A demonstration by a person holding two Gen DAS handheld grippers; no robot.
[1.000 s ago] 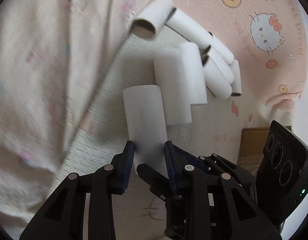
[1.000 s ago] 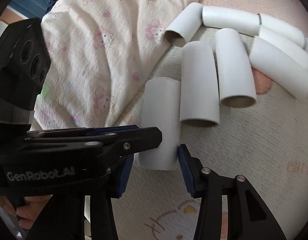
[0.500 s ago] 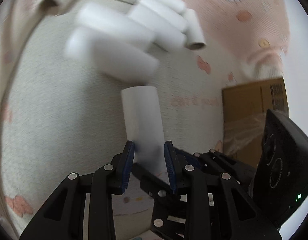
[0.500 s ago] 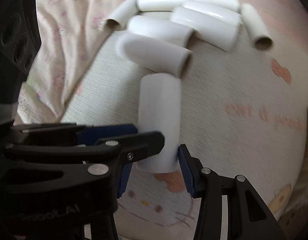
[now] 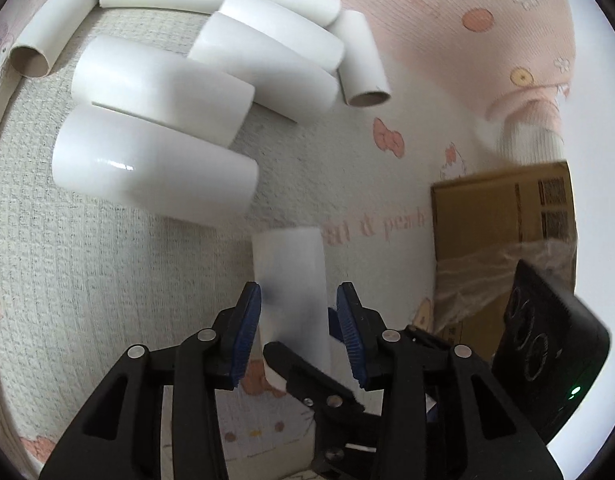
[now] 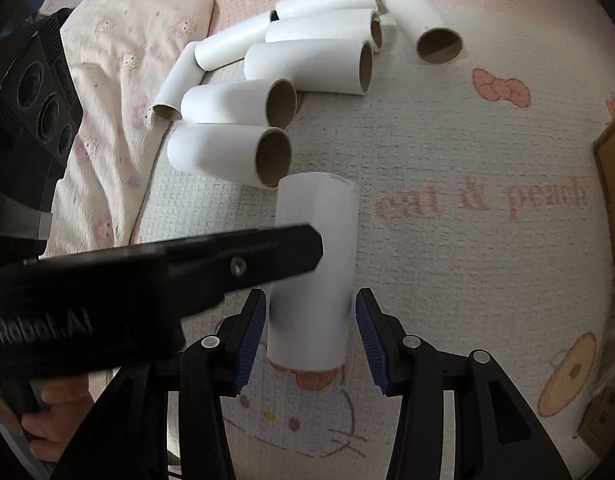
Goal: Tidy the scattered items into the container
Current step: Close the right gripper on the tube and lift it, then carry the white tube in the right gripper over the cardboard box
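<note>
left wrist view: left tool (image 5: 298,310) has just widened, pads clear of the white tube (image 5: 289,276); only right tool (image 6: 309,330) clamps it above the bed, short of the cardboard box (image 5: 495,216). one-sided hold could let it tip out.

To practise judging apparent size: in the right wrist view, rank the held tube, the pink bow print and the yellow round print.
1. held tube, nearest the camera, so flattered
2. yellow round print
3. pink bow print
</note>
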